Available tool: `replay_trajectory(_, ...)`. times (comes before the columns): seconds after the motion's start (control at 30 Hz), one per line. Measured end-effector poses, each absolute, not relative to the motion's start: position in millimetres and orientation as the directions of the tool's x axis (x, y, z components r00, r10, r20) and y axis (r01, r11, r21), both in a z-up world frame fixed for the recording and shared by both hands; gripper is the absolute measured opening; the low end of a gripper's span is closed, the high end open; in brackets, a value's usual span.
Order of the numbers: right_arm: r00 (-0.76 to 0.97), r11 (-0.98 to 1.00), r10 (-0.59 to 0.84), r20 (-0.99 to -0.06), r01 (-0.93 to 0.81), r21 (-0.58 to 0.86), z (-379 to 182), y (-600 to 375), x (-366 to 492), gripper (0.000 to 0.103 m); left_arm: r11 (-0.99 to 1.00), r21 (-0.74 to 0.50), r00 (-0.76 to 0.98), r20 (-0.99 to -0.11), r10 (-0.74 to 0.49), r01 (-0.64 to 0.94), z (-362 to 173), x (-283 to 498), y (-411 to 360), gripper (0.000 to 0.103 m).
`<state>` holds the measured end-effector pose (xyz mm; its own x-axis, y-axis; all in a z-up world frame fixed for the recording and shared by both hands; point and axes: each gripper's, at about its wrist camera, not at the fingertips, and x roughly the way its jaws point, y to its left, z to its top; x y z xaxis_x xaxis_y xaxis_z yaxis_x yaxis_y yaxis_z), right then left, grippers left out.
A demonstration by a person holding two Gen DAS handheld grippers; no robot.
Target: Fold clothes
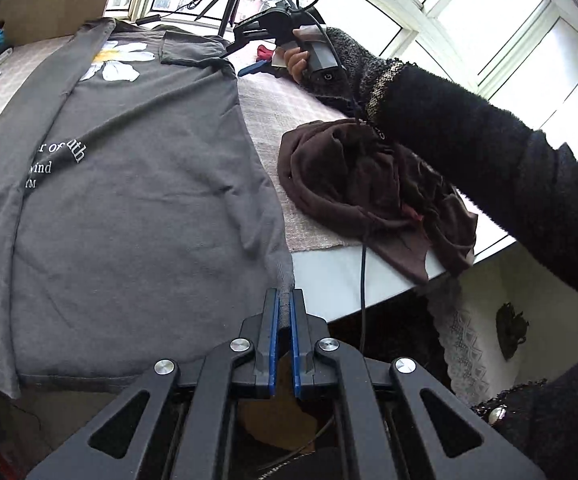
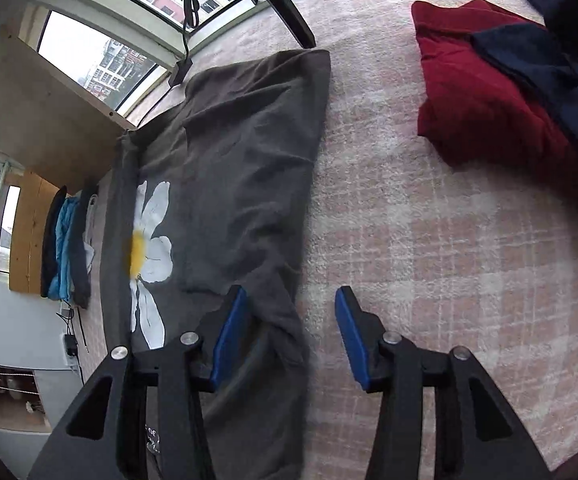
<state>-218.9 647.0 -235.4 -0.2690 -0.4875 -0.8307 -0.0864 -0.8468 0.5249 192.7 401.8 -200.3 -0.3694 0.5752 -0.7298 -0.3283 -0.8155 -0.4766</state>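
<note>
Grey T-shirt point(image 1: 137, 208) lay spread flat on the desk point(image 1: 285, 120), which was covered with a pink checked cloth, and I used the shirt as my reference for everything else. Its far side panel was already turned in over the body, partly covering the daisy print point(image 2: 149, 240).

My left gripper point(image 1: 285, 300) sat at the shirt's near bottom corner, its blue-padded fingers point(image 1: 271, 332) pressed together and pinching the hem there. My right gripper point(image 2: 289, 336) hovered over the shirt's near edge up at the shoulder end, fingers spread wide with one pad above the cloth and the other above the bare desk cover; it held nothing.

Beyond the shirt's near edge, toward me, a crumpled brown garment point(image 1: 369, 192) sat at the desk's rim, and past the collar end lay a red garment point(image 2: 485, 92) with a dark blue one on it.

The shirt looked like light, limp cotton knit: it would sag and wrinkle if lifted from one point, so I judged it best held at both ends of the same edge. The right fingers probably needed to close on the shoulder seam edge, though blur there kept me from placing the seam exactly.
</note>
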Motion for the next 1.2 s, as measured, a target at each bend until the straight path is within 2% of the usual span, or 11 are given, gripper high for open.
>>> replay_trajectory(0.03,-0.263,-0.851,-0.485,-0.834,-0.077,0.519,-233,642,-222,0.046,-0.809,-0.495,-0.372,-0.720,0.586,-0.317,-201,193,399,0.004)
replay_trajectory(0.07,-0.261,-0.865,-0.467,-0.845,-0.063,0.498,-230,636,-224,0.038,-0.809,-0.508,-0.386,-0.712,0.587,-0.295,-201,196,392,0.004)
replay_trajectory(0.1,-0.259,-0.878,-0.449,-0.855,-0.049,0.476,-227,629,-226,0.025,-0.809,-0.521,-0.400,-0.703,0.588,-0.273,-202,198,385,0.004)
replay_trajectory(0.13,-0.257,-0.895,-0.422,-0.869,-0.035,0.445,-223,622,-229,0.005,-0.807,-0.535,-0.414,-0.694,0.588,-0.251,-202,200,378,0.004)
replay_trajectory(0.23,-0.280,-0.936,-0.335,-0.900,-0.008,0.351,-203,602,-234,0.005,-0.798,-0.574,-0.457,-0.669,0.587,-0.184,-203,207,357,0.004)
replay_trajectory(0.47,-0.334,-0.968,-0.250,-0.909,0.117,0.223,-157,516,-249,0.005,-0.752,-0.659,-0.556,-0.614,0.561,-0.032,-207,223,308,0.004)
replay_trajectory(0.7,-0.335,-0.964,-0.203,-0.920,0.232,0.128,-179,415,-257,0.005,-0.765,-0.632,-0.616,-0.652,0.441,0.121,-224,228,256,0.004)
replay_trajectory(0.9,-0.318,-0.953,-0.145,-0.937,0.299,0.046,-207,359,-264,0.003,-0.768,-0.617,-0.607,-0.679,0.412,0.169,-241,222,240,0.004)
replay_trajectory(1.1,-0.276,-0.930,-0.185,-0.943,0.358,0.078,-210,341,-260,0.004,-0.763,-0.621,-0.610,-0.679,0.409,0.181,-243,226,237,0.004)
replay_trajectory(1.13,-0.264,-0.925,-0.188,-0.946,0.371,0.080,-209,340,-257,0.004,-0.765,-0.619,-0.606,-0.682,0.410,0.179,-244,226,237,0.004)
replay_trajectory(1.2,-0.247,-0.931,-0.169,-0.954,0.357,0.073,-204,350,-252,0.017,-0.770,-0.614,-0.599,-0.687,0.412,0.175,-245,225,239,0.004)
